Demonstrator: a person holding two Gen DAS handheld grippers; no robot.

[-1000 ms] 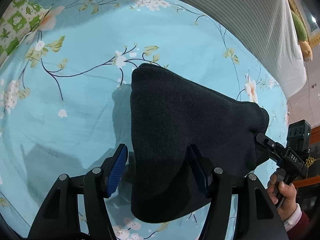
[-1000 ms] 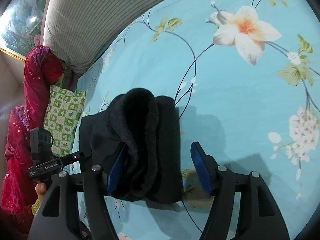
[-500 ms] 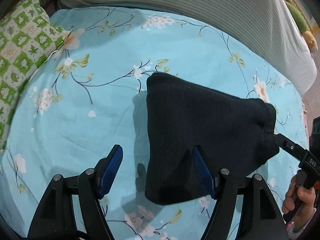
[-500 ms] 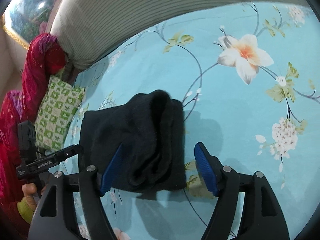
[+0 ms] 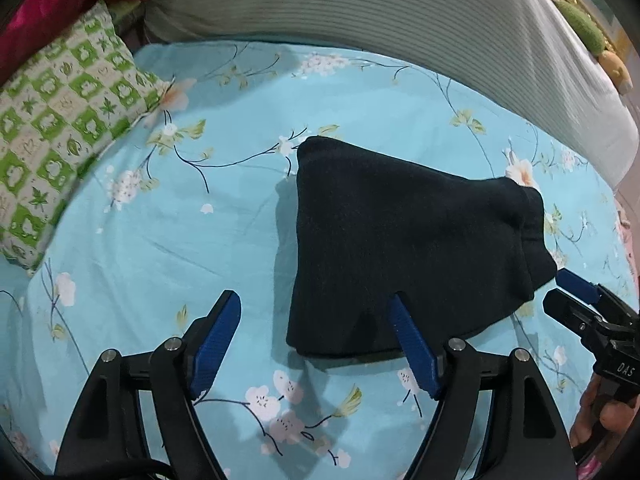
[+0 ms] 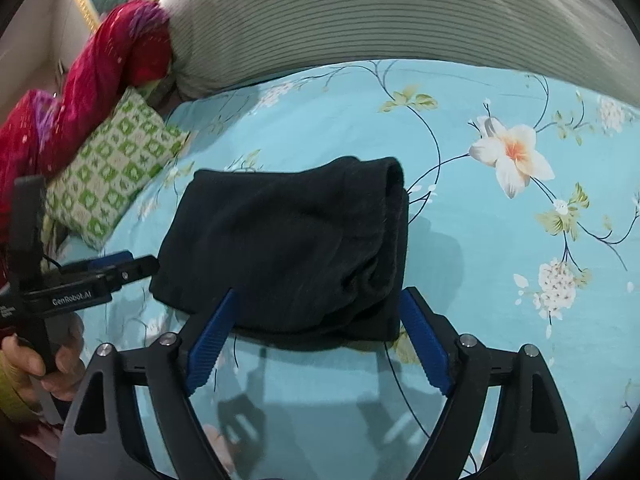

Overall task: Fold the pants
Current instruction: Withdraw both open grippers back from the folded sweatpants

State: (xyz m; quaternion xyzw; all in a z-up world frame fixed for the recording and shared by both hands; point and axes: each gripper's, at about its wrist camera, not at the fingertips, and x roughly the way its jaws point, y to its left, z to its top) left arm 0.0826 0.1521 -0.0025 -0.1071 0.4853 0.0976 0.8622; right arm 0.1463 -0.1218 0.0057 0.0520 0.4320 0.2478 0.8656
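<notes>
**Black pants lie folded on our blue sheet**

Our floral sheet carries the pants, a thick dark bundle of perhaps 2 or 3 layers, edges rounded. Our left gripper and right gripper hang above its near edge, jaws opening, clamping nothing.

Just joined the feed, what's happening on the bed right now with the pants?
A person holds a claw in each hand over a bed with a blue floral sheet. The black pants lie folded into a compact bundle on the sheet. The left claw and the right claw are both opening, and neither grips the fabric. A green checked pillow lies off to the side. The fold looks finished or nearly so.
</notes>
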